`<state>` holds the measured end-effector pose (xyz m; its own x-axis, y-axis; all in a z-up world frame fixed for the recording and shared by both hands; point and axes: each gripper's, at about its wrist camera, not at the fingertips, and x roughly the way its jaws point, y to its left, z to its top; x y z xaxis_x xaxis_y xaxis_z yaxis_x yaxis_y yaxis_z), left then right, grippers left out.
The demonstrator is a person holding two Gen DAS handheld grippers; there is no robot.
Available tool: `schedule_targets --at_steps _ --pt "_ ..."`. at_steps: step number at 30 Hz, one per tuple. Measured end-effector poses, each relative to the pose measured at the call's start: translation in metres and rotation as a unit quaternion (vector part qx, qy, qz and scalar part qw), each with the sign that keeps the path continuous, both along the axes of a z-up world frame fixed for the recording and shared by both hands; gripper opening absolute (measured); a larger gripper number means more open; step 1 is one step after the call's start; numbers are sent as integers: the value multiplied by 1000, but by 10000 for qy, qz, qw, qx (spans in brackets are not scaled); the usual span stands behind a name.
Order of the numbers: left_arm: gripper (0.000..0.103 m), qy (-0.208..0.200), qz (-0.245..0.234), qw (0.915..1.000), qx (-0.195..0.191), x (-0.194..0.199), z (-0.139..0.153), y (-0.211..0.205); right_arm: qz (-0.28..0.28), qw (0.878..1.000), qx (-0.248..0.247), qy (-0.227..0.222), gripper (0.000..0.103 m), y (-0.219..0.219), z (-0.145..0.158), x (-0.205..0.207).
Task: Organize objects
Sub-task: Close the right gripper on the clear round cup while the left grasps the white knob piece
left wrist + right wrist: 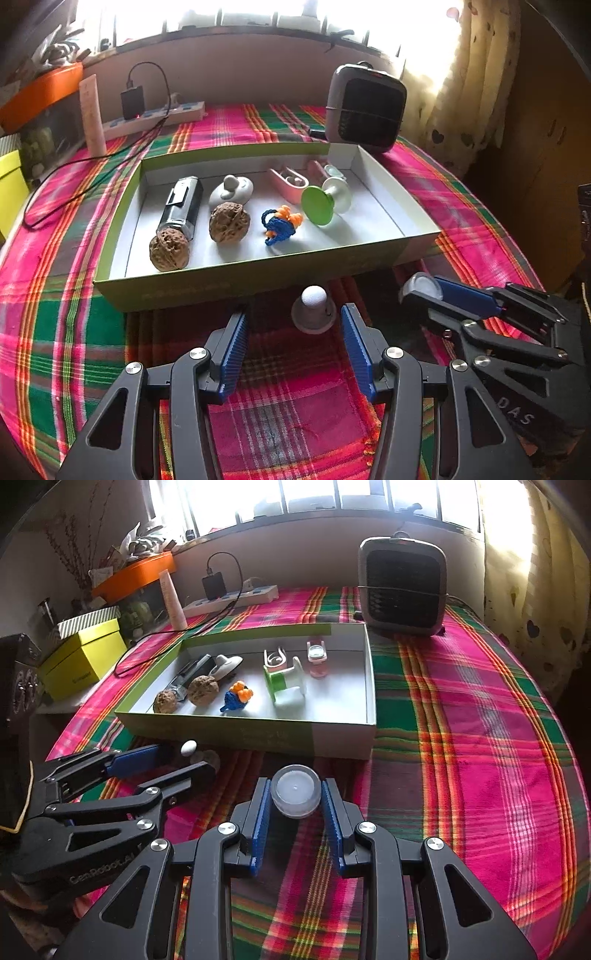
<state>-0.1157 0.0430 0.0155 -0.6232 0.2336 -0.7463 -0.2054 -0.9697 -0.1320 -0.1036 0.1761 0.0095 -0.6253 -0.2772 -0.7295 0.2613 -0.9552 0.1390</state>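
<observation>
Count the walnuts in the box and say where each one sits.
2. One walnut lies at the box's near left corner, by the flashlight's end; the other walnut is just right of it.

1. The left gripper (291, 325) points forward and down toward the table. Its two blue pads (233, 354) stand apart.
2. Nothing is pressed between the left pads. A small grey and white piece stands just past their tips, not touched by them.
3. The right gripper (296, 797) also points forward and down. It sits to the right of the left gripper, quite near it.
4. The right gripper's blue pads (260, 812) squeeze a small round clear jar (295, 793) from both sides.
5. Both grippers have black arms with silver bolts.
</observation>
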Motion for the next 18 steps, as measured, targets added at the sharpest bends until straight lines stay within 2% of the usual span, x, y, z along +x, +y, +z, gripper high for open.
schedule_targets --at_steps 8,16,18 --pt "49 -68 60 10000 -4 -3 -3 2 18 10000 -66 -26 29 2 -1 -1" --pt "35 -62 48 10000 -18 -4 -3 4 28 10000 -75 -33 29 2 -2 0" --pt "29 -65 39 10000 -22 -4 -3 4 33 10000 -68 -35 29 1 -2 0"
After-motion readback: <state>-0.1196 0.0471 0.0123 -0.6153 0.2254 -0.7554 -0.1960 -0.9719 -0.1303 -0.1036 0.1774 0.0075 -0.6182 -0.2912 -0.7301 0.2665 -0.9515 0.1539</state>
